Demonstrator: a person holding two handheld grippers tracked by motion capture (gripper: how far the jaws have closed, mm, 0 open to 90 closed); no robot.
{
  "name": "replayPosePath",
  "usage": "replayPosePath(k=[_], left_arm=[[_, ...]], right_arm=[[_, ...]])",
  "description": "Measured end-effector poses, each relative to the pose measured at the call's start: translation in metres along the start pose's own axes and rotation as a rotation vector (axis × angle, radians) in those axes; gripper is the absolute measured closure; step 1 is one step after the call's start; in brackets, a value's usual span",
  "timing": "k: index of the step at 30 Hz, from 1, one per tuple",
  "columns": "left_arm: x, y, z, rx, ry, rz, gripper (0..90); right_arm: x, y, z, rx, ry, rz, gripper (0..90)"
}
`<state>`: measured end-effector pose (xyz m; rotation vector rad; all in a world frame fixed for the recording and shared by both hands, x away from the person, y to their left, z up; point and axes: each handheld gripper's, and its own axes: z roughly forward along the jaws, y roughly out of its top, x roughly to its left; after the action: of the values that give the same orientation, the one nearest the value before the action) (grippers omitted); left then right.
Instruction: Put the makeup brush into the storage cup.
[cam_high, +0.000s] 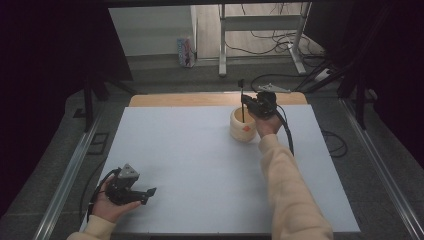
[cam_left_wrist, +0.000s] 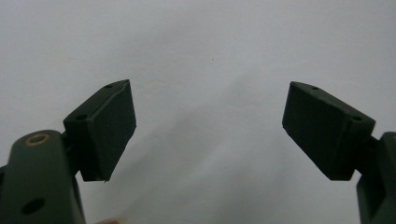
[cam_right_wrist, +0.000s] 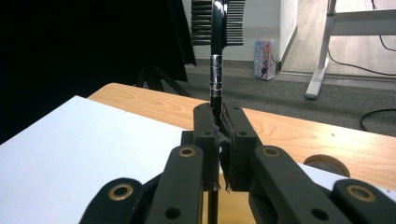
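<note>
A thin black brush-comb (cam_high: 242, 102) stands upright over a cream wooden cup (cam_high: 242, 129) at the far middle of the white table top (cam_high: 190, 165). My right gripper (cam_high: 248, 104) is shut on its handle just above the cup. In the right gripper view the closed pads (cam_right_wrist: 208, 140) pinch the black handle (cam_right_wrist: 215, 79), and its comb and bristle head (cam_right_wrist: 217, 21) rises above them. The lower end of the handle reaches down into the cup. My left gripper (cam_high: 151, 192) rests low at the near left of the table, open. Its fingertips (cam_left_wrist: 112, 126) stand wide apart over bare white surface.
A wooden table edge (cam_high: 210, 99) shows beyond the white sheet. Behind it stand a white desk frame (cam_high: 260, 30), floor cables (cam_high: 280, 42) and a small coloured box (cam_high: 185, 51). Metal rails (cam_high: 70, 175) run along both sides. A round wooden piece (cam_right_wrist: 329, 164) lies to the right of the right gripper.
</note>
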<state>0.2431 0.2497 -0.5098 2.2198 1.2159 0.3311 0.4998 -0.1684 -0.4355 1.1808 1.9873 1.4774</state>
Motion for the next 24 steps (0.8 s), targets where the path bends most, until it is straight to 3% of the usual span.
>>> replayPosePath(k=[4,7,12,19,24], left_arm=[[0.0,0.0,0.0,0.0,0.001,0.0,17.9],[0.0,0.0,-0.001,0.0,0.004,-0.002,17.8],[0.0,0.0,0.0,0.001,0.004,-0.001,17.9],[-0.001,0.001,0.0,0.005,0.003,0.001,17.9],[-0.001,0.001,0.001,0.004,0.002,0.001,17.9]], right_arm=[[0.0,-0.003,-0.001,0.012,0.0,-0.015,83.7],[0.003,-0.005,-0.003,0.013,-0.007,-0.047,62.7],[0.007,-0.005,-0.009,0.002,-0.032,-0.071,45.4],[0.013,-0.001,-0.016,0.032,-0.007,-0.09,32.1],[0.013,0.001,-0.02,0.074,0.009,-0.108,30.1]])
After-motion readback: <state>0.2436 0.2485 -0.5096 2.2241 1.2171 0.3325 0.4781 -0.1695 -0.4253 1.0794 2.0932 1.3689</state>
